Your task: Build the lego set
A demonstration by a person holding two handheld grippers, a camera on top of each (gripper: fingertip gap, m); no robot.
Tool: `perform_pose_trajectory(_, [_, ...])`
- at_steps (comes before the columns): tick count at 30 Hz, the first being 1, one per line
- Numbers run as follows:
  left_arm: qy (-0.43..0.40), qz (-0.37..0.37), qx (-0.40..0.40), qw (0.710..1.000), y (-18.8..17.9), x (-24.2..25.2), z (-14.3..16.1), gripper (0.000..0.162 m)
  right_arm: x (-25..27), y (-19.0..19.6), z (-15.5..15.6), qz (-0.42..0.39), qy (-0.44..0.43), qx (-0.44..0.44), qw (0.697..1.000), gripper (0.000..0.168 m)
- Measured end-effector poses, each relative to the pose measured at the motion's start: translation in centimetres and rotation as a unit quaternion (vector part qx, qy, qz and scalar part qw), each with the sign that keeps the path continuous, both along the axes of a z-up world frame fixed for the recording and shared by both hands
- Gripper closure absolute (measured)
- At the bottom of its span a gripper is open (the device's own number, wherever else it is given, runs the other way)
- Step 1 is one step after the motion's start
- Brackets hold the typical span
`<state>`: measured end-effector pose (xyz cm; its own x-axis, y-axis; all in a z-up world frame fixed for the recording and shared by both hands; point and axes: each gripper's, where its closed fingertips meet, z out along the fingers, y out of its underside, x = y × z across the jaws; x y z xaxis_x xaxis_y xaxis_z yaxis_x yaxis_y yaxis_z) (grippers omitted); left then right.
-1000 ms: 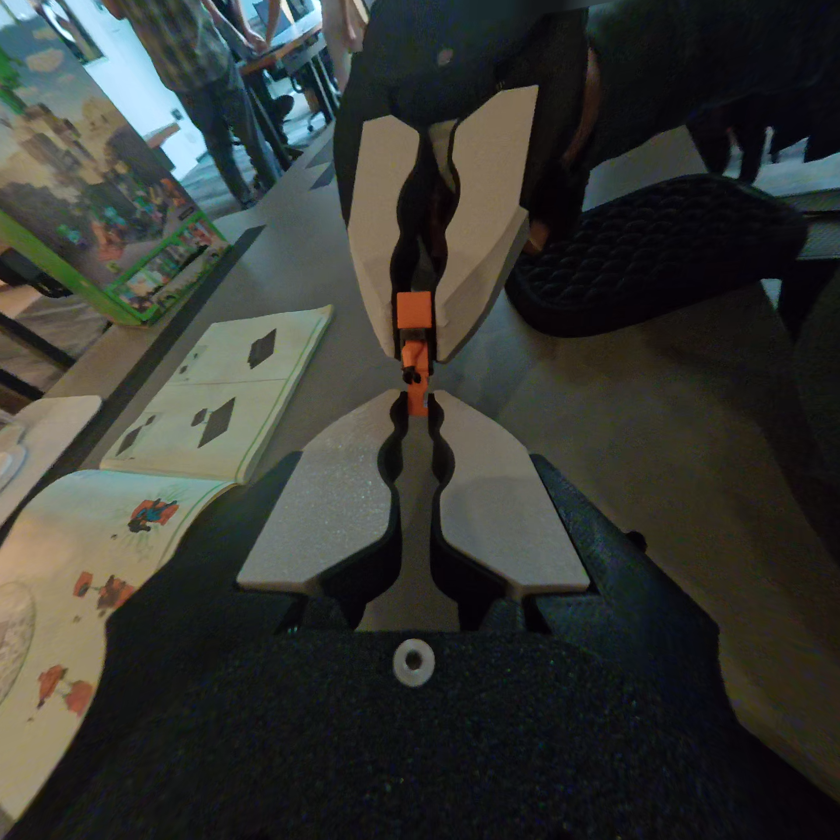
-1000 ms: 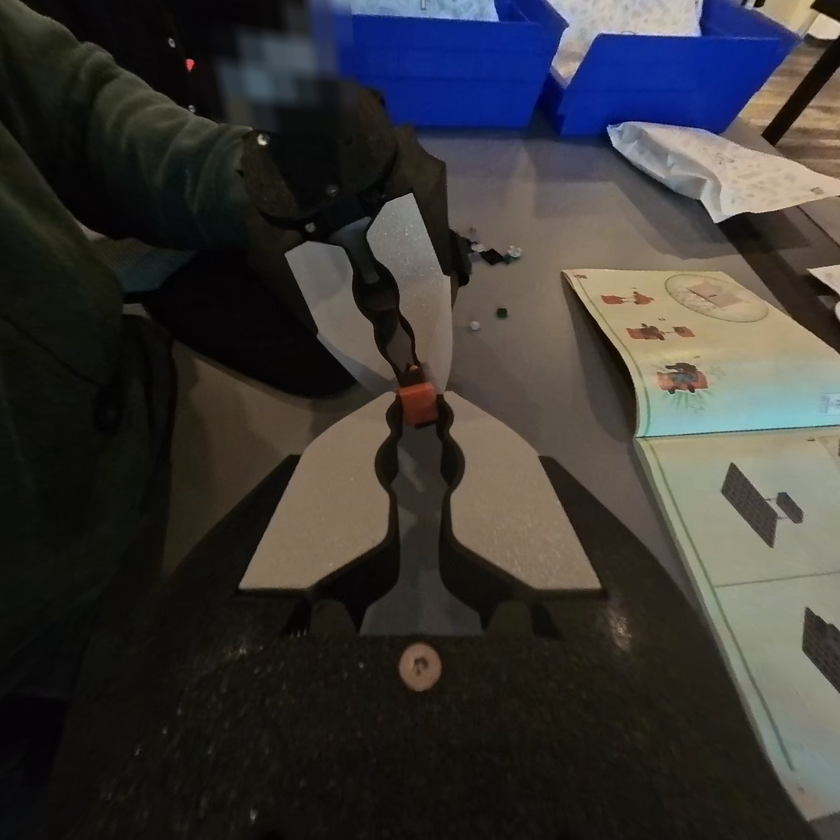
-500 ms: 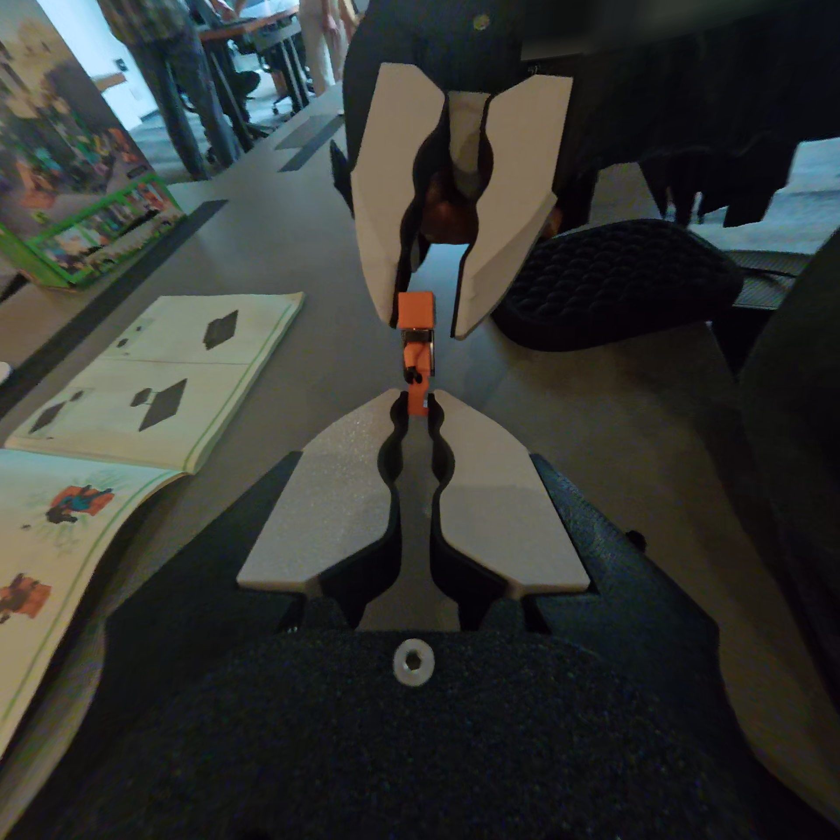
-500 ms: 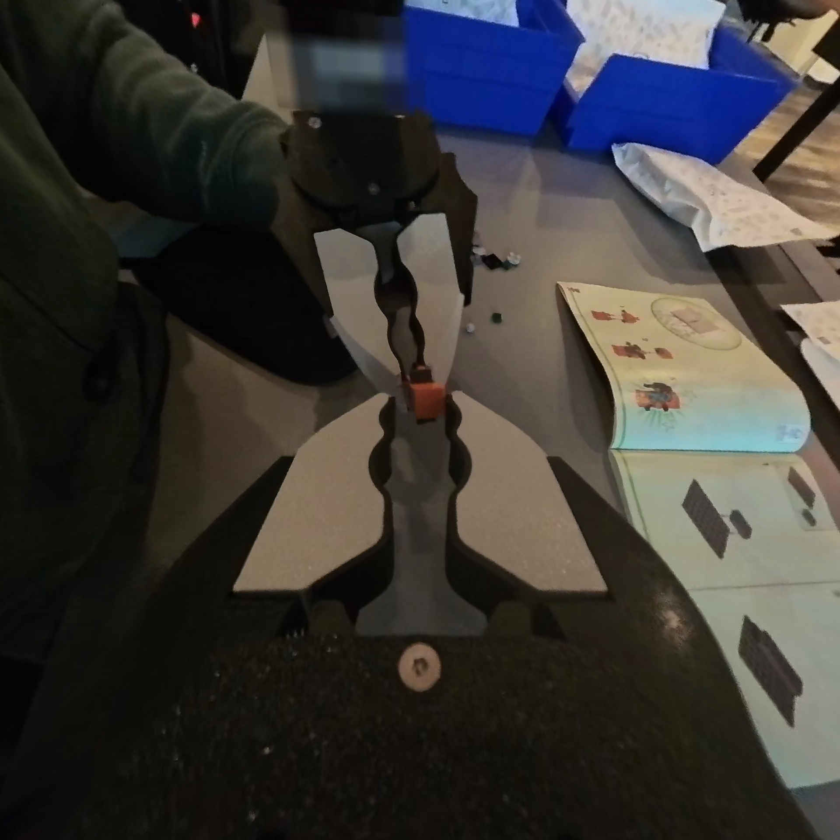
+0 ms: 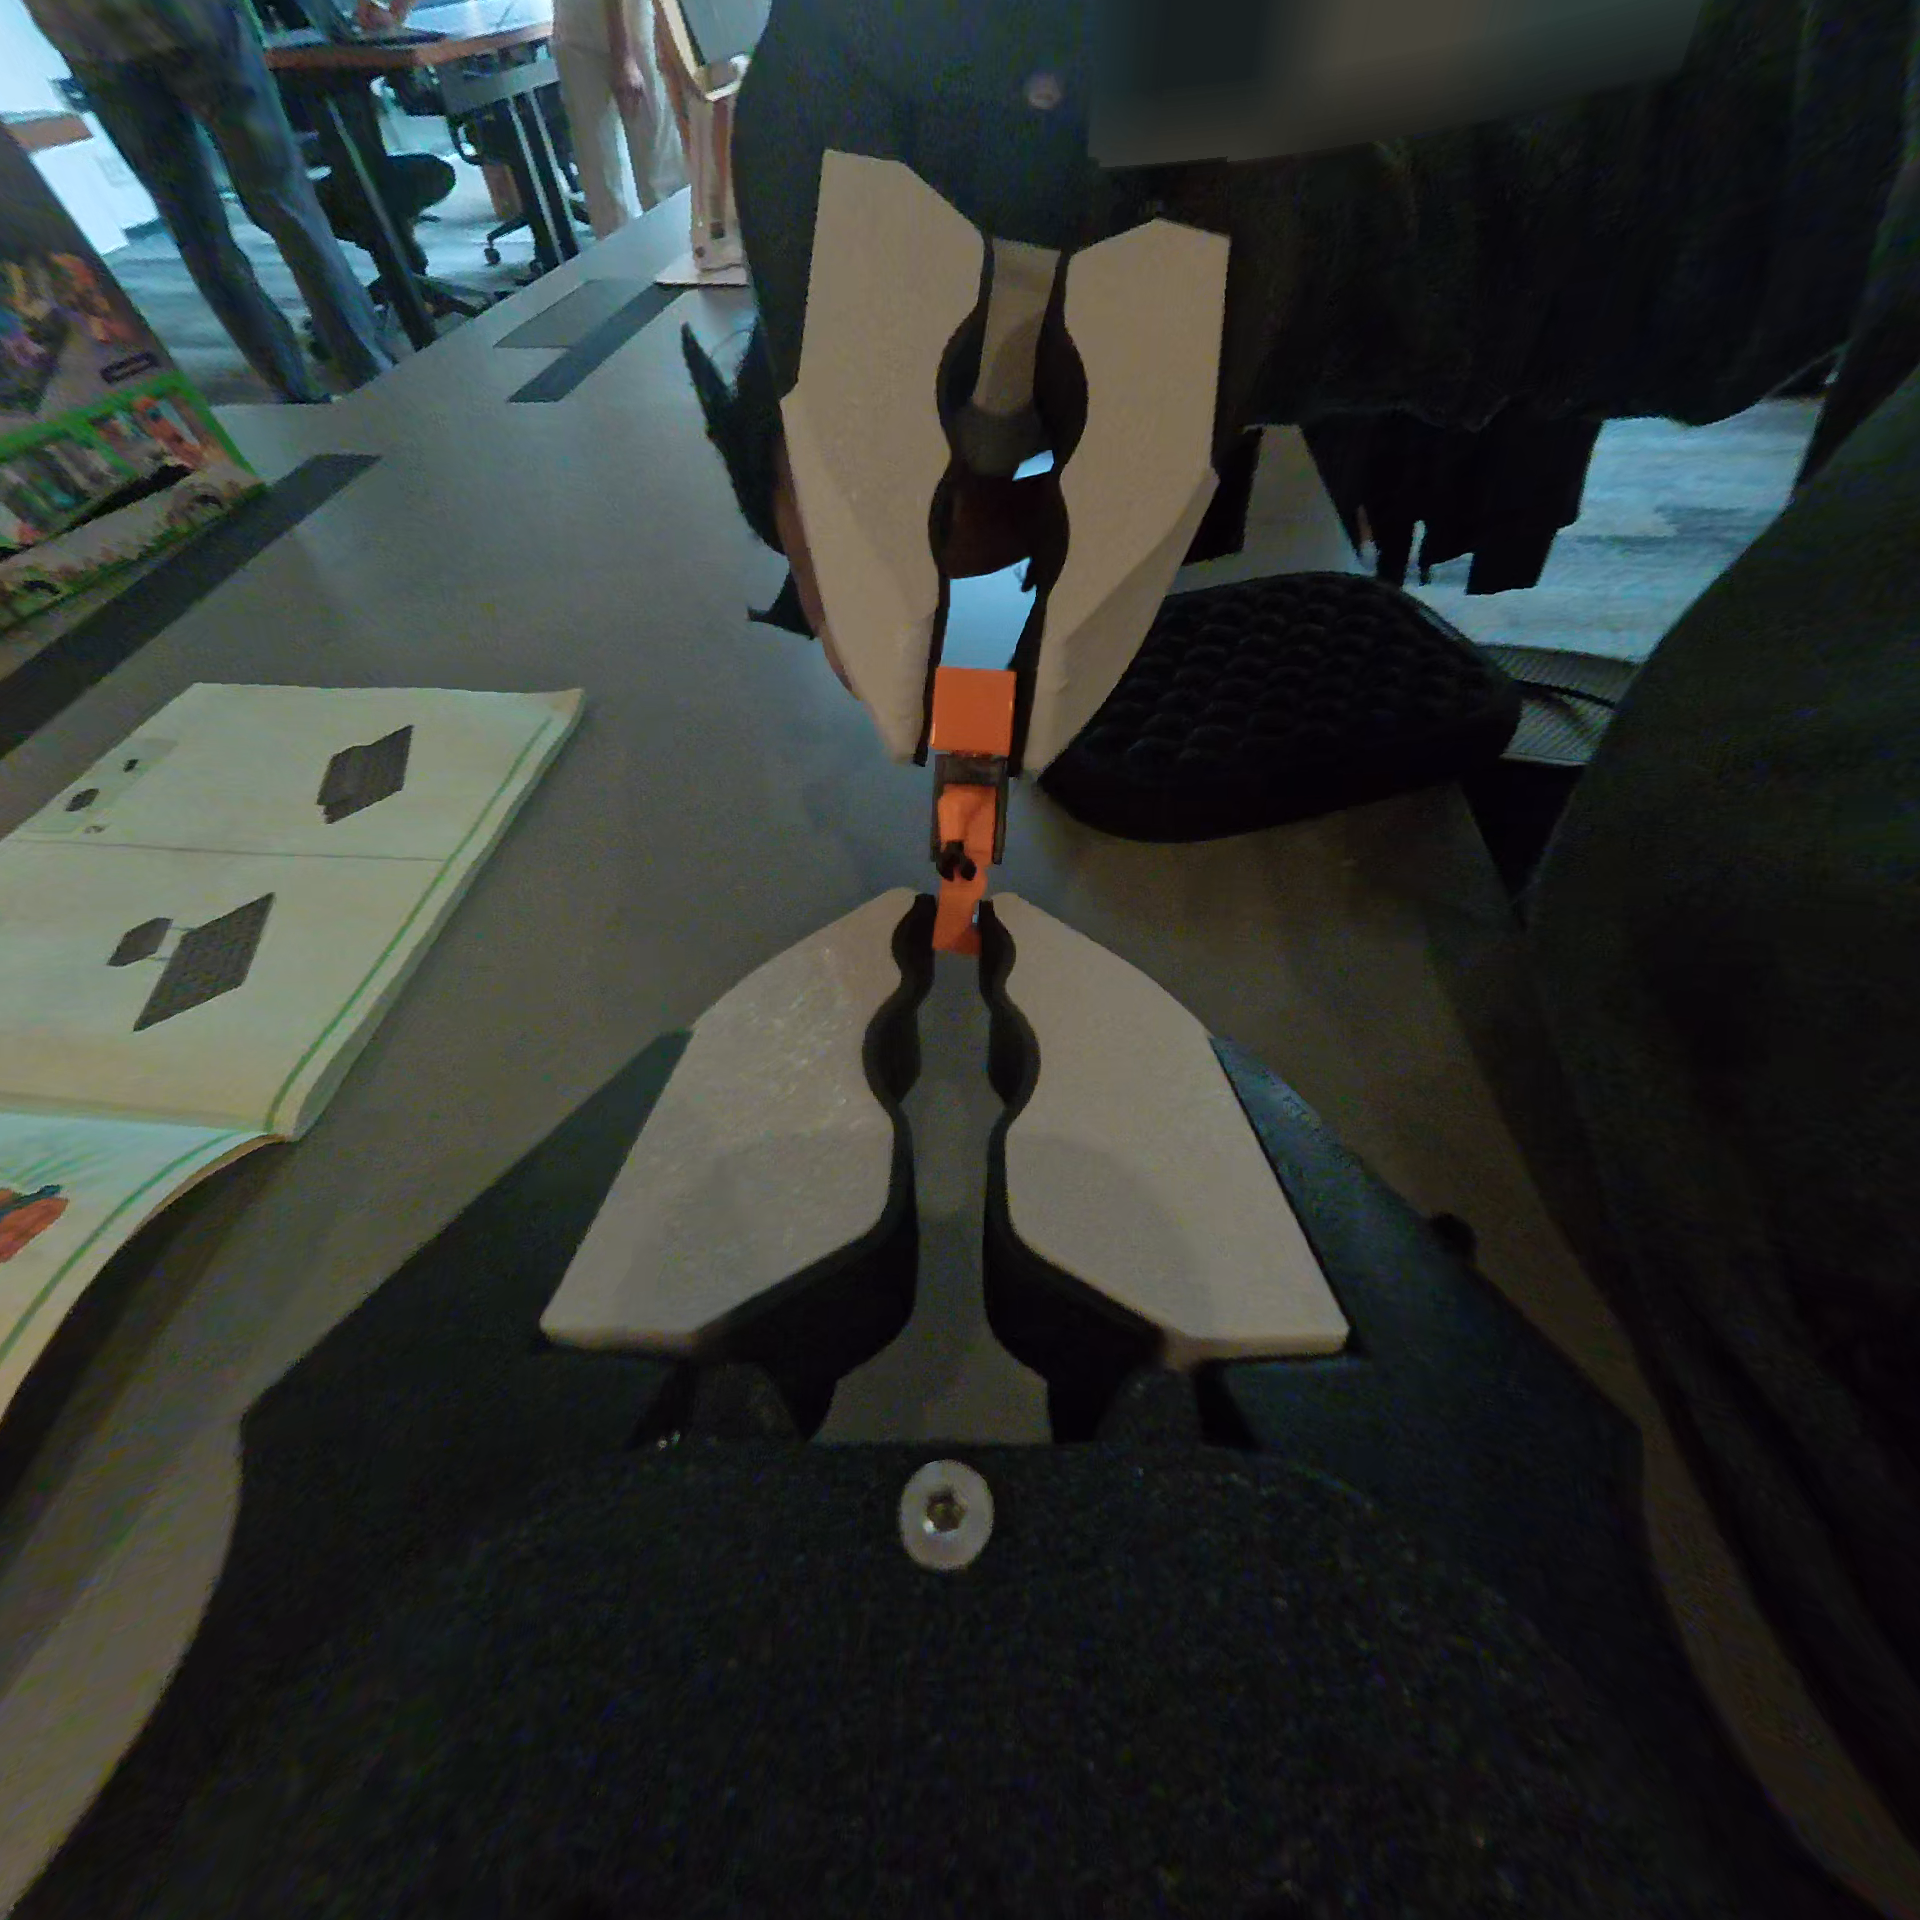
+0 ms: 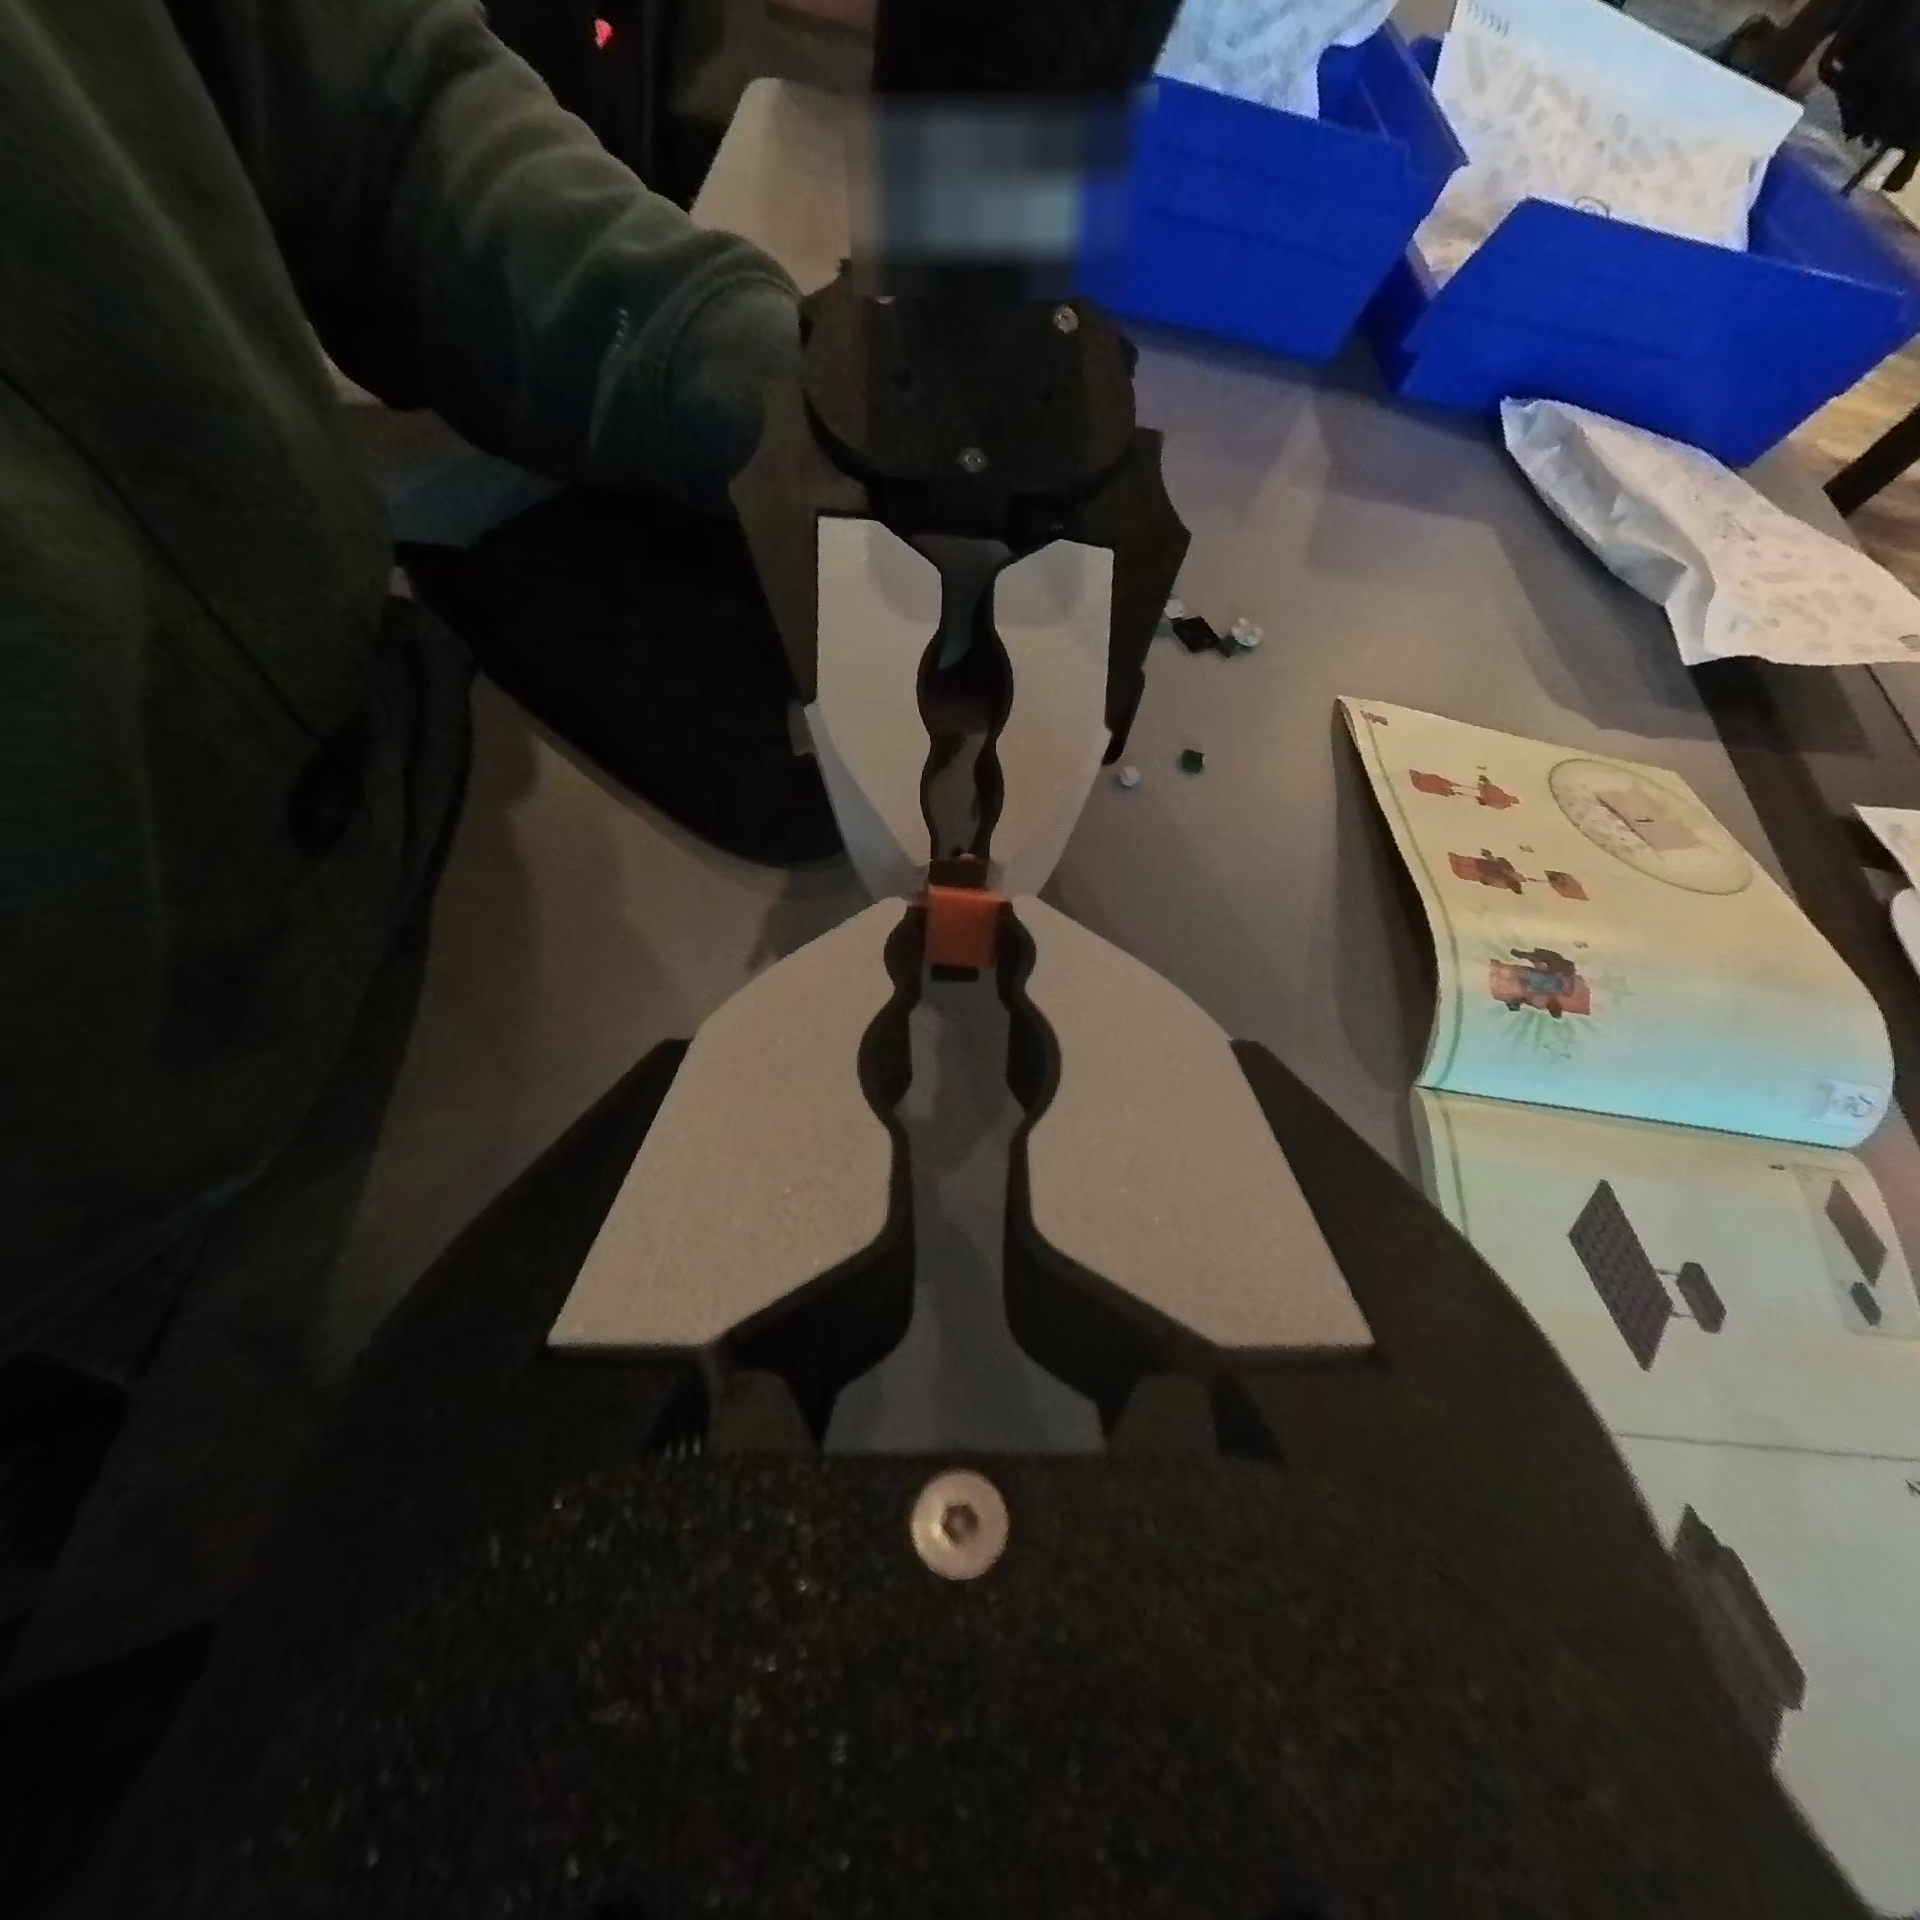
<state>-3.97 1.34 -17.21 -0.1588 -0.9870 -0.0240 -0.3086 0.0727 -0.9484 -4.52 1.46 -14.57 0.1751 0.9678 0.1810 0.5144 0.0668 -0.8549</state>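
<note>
A small orange lego figure (image 5: 966,821) with a cube-shaped orange head (image 5: 974,709) hangs in the air between my two grippers, above the grey table (image 5: 623,582). My left gripper (image 5: 954,920) is shut on the figure's lower end. My right gripper (image 5: 971,727) faces it from above, its fingertips closed on both sides of the head. In the right wrist view my right gripper (image 6: 961,935) holds the orange head (image 6: 963,935), and the left gripper (image 6: 961,857) meets it tip to tip. The figure's body is hidden there.
An open instruction booklet (image 5: 260,894) lies on the table; it also shows in the right wrist view (image 6: 1621,935). Nearby are small loose pieces (image 6: 1205,634), blue bins (image 6: 1621,312), a white paper bag (image 6: 1683,561), the set's box (image 5: 83,436) and a black chair seat (image 5: 1278,707). The grippers are tip to tip, or close to it.
The right gripper was shut on the orange head, opened around it half a second ago, and has closed on it again. Both grippers have tilted and shifted slightly; the left kept its hold.
</note>
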Motion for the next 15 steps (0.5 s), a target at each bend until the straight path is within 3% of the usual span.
perform_pose_trajectory(15, [0.001,-0.028,-0.009,1.000,-0.62,0.43,0.12,0.154,0.44,-0.46,0.19,0.006,0.006,-0.002,1.000,0.155])
